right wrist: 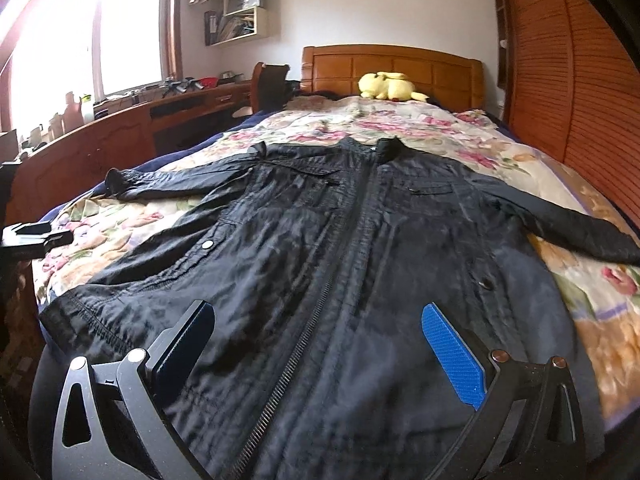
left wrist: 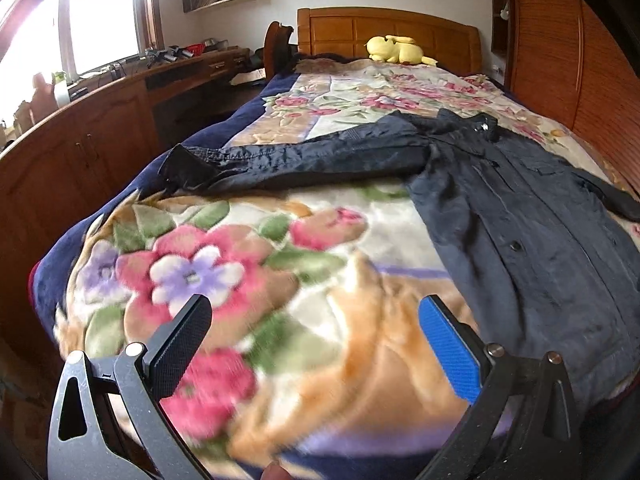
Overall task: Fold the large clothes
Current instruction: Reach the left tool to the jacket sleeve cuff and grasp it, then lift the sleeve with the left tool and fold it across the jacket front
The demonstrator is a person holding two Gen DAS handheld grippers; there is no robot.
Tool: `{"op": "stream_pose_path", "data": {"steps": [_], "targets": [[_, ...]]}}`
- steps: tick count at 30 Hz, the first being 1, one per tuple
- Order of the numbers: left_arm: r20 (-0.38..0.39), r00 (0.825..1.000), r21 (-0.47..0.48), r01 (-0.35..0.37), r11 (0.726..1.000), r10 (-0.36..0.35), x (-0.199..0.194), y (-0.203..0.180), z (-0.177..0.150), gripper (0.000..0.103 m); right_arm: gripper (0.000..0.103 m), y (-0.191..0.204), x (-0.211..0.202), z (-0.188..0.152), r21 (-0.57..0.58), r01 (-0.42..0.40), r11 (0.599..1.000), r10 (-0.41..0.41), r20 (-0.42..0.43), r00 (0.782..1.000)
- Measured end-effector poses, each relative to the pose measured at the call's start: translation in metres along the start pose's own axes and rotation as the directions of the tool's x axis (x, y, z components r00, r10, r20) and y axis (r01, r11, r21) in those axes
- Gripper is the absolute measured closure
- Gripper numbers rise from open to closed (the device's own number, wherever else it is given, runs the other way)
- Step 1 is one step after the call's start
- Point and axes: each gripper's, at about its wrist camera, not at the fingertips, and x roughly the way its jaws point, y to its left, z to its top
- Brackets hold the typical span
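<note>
Right tongs [right wrist: 318,344] spread wide, grasping nothing, hovering just above the lower front of the dark jacket [right wrist: 340,240], the zipper [right wrist: 304,328] running up between the fingers. Left tongs [left wrist: 316,344] likewise spread and empty, over bare floral blanket [left wrist: 224,264] to the left of the jacket's hem; a fingertip shows at the bottom edge of the left view. Jacket lies face up and flat on the bed, hem toward the cameras, collar [right wrist: 384,146] toward the headboard [right wrist: 392,68], left sleeve [left wrist: 280,156] stretched out toward the blanket's navy edge, right sleeve [right wrist: 568,224] angled toward the slatted wardrobe side. Judgement: folding has not begun; the step in hand is the first grasp. To do it well, each tong should likely take a sleeve near the cuff, or a hem corner, pinching through both fabric layers without catching the plush blanket below. The shell looks thin and slippery, so a deep bite is safer than a fingertip nip. Sleeves go across the chest first, keeping the zipper line straight as the fold axis. Beyond: yellow plush toy [right wrist: 386,86] at the headboard, well clear of the work.
</note>
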Motion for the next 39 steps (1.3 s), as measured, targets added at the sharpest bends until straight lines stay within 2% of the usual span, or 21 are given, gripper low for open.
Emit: {"op": "stream_pose_path", "data": {"steps": [3,7,13,16,22,26,32,35,37,38,39], "targets": [[-0.014,1.000,-0.011,-0.005,1.000,0.005,0.018,0.022,0.017,0.000,0.000,0.007,0.009,0.002,-0.017,-0.026,1.000,0.026,-0.003,1.000],[0.006,1.000,-0.020,-0.004,1.000,0.004,0.037,0.052,0.042,0.000,0.000,0.018,0.019,0.009,-0.041,-0.054,0.998,0.054,-0.013,0.998],[-0.030,0.999,-0.049,-0.021,0.999,0.020,0.075,0.093,0.070,0.000,0.000,0.029,0.032,0.023,-0.051,-0.089,0.995,0.089,-0.015,0.996],[-0.063,0.998,-0.105,-0.019,0.994,0.012,0.101,0.118,0.078,0.001,0.000,0.031,0.040,0.031,-0.057,-0.103,0.993,0.103,-0.016,0.995],[-0.122,0.993,-0.195,-0.035,0.980,0.011,0.150,0.158,0.093,0.013,0.000,0.038,0.066,0.038,-0.094,-0.098,0.991,0.095,-0.036,0.995],[-0.121,0.992,-0.228,-0.058,0.972,0.030,0.168,0.175,0.106,0.013,0.000,0.045,0.079,0.032,-0.116,-0.105,0.988,0.096,-0.080,0.992],[-0.113,0.993,-0.326,-0.071,0.943,0.035,0.189,0.203,0.123,0.016,0.000,0.054,0.090,0.032,-0.152,-0.101,0.983,0.083,-0.117,0.990],[-0.100,0.994,-0.343,-0.083,0.936,0.052,0.194,0.210,0.128,0.037,0.000,0.056,0.091,0.033,-0.170,-0.099,0.980,0.078,-0.125,0.989],[-0.102,0.994,-0.347,-0.070,0.935,0.036,0.197,0.211,0.131,0.063,0.000,0.058,0.093,0.032,-0.182,-0.101,0.978,0.078,-0.129,0.989],[-0.102,0.995,-0.346,-0.054,0.937,0.019,0.199,0.210,0.133,0.070,0.000,0.058,0.093,0.032,-0.183,-0.102,0.978,0.079,-0.128,0.989],[-0.102,0.995,-0.335,-0.039,0.941,0.005,0.199,0.207,0.134,0.083,0.000,0.058,0.093,0.032,-0.181,-0.103,0.978,0.081,-0.127,0.989]]}}
